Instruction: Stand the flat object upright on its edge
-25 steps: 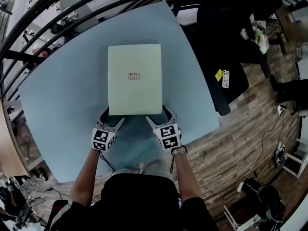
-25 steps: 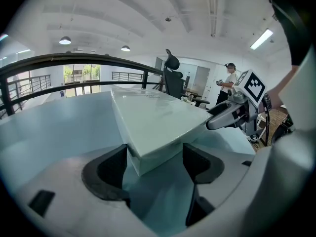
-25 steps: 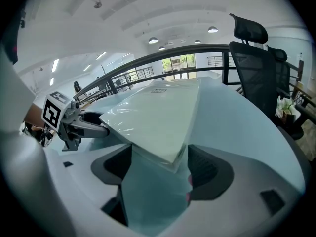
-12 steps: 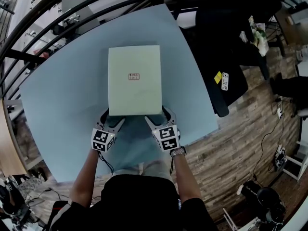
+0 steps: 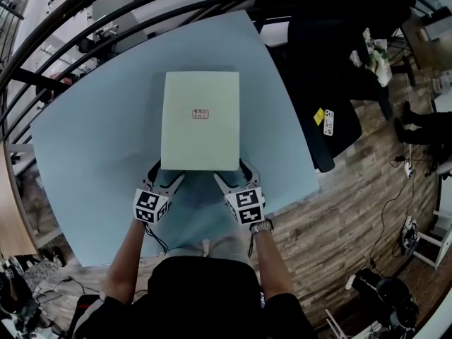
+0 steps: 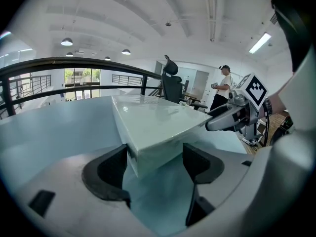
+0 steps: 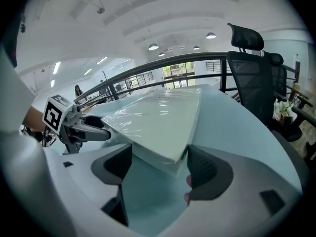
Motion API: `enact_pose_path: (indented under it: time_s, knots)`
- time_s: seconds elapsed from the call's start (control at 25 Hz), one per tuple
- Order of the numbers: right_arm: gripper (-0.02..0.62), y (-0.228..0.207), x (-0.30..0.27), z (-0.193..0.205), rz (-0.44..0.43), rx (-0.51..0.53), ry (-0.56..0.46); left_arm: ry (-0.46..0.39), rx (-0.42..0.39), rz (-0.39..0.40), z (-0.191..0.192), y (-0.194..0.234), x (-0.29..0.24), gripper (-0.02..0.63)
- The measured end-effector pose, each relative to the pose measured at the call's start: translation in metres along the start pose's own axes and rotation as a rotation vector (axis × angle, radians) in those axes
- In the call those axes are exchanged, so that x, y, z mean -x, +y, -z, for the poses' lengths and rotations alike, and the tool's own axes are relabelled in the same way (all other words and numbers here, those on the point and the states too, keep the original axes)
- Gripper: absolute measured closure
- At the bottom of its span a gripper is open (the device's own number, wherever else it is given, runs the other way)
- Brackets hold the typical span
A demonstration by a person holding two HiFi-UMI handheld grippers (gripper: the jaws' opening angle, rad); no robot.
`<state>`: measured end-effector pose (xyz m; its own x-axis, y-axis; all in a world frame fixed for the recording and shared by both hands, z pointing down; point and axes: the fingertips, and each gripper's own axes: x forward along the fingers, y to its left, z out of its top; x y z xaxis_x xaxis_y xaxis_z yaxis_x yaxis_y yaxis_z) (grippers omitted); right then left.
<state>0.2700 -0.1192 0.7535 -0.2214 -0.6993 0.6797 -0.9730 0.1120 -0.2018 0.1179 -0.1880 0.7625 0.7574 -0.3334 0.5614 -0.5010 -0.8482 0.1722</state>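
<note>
1. Person, nearest: dark torso and both forearms, cut off by the head view's lower edge.
2. Left gripper (image 5: pixel 165 173): jaws stand apart, straddling the near left corner of the item below. Whether the pads press on it cannot be made out.
3. Right gripper (image 5: pixel 233 171): jaws likewise spread, around the near right corner. Contact is equally unclear.
4. Flat pale green box (image 5: pixel 200 122): lies face up at the middle of the table, long side running near to far. The jaws hide its near corners in the head view. The print on the small red label (image 5: pixel 200 114) is too small to read.
5. Light blue table (image 5: pixel 92 140): its near edge is partly hidden behind the arms.
6. Black office chair (image 7: pixel 254 83): far right, beyond the table.
7. Dark curved railing (image 5: pixel 85 20): farthest, running past the table's far edge.
</note>
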Motion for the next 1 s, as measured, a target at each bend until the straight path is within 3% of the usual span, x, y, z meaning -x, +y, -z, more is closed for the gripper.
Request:
enact_pose_path:
  time_s: [1.0]
  knots:
    - [0.267, 0.031, 0.032, -0.003, 0.056, -0.039, -0.056, -0.058, -0.021, 0.043, -0.010, -0.009, 0.039, 0.273]
